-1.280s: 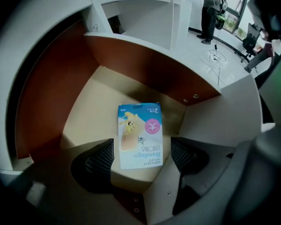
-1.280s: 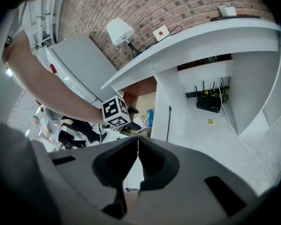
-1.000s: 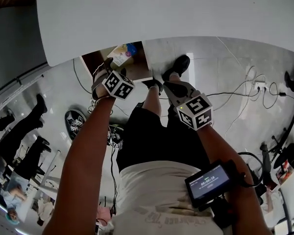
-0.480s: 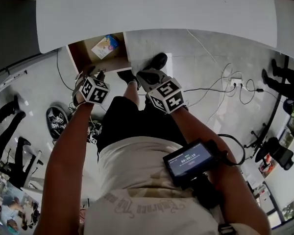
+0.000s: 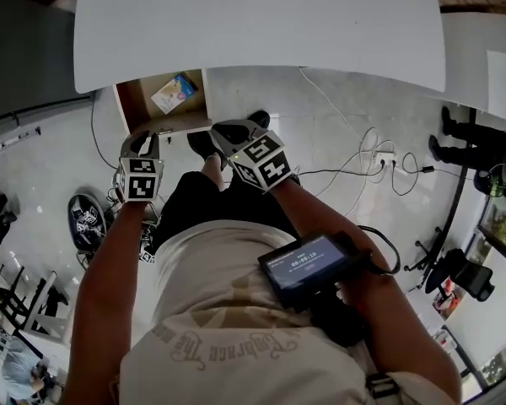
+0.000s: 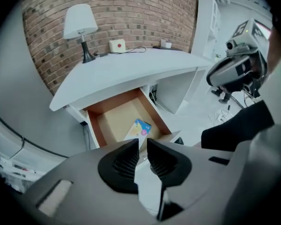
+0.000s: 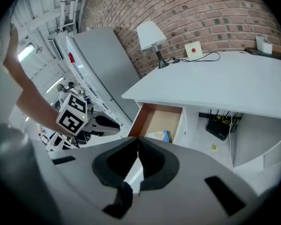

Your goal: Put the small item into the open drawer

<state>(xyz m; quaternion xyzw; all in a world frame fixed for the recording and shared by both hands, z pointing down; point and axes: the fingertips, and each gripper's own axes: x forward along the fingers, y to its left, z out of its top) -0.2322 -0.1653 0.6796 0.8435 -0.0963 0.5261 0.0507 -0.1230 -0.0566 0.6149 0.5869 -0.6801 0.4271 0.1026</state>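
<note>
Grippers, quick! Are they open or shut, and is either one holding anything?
Left gripper: jaws have just been closing, a thin gap is left, nothing between them.
Right gripper: shut, empty.

A white table (image 5: 261, 24) with a curved front edge stands against a brick wall. On its top, near the wall, are a lamp (image 6: 79, 25) with a white shade, a small white box with a red button (image 6: 117, 45) and a thin dark cable (image 6: 136, 49) trailing from it. Under the top a wooden drawer (image 5: 135, 108) is pulled open, and a small colourful packet (image 5: 174, 93) lies flat on its bottom. The pale, glossy floor (image 5: 337, 125) carries loose cables (image 5: 363, 154), and a black box (image 7: 218, 127) sits under the table.
</note>
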